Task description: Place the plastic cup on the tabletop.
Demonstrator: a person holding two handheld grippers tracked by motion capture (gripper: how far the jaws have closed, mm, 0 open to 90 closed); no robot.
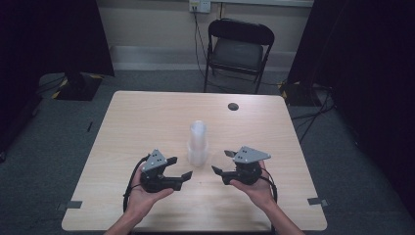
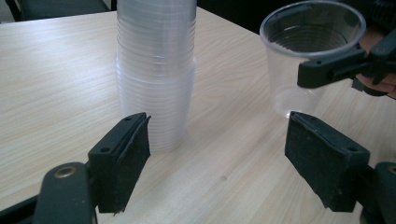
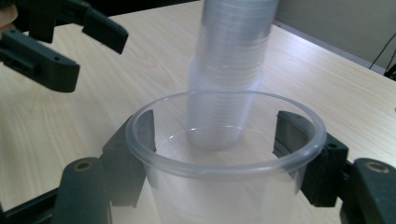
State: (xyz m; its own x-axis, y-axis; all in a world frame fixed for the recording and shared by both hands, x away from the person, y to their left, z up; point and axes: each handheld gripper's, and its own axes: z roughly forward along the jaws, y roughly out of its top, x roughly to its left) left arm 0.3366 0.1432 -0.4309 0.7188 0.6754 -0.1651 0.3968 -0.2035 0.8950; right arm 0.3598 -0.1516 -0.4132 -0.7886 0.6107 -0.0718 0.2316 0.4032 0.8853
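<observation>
A tall stack of clear plastic cups (image 1: 198, 141) stands upright near the middle of the wooden table (image 1: 147, 117). My right gripper (image 1: 221, 162) is just right of the stack, shut on a single clear cup (image 3: 219, 176) held upright with a jaw on either side below the rim. In the left gripper view that single cup (image 2: 308, 42) hangs a little above the table, beside the stack (image 2: 156, 70). My left gripper (image 2: 224, 158) stands open, nothing between its pads, a short way in front of the stack. The left gripper (image 1: 180, 167) sits left of the stack, facing the right one.
A black folding chair (image 1: 240, 49) stands beyond the table's far edge. A dark round hole (image 1: 233, 106) sits in the tabletop at the back right. Strips of tape (image 1: 73, 204) mark the near corners. Dark curtains hang on both sides.
</observation>
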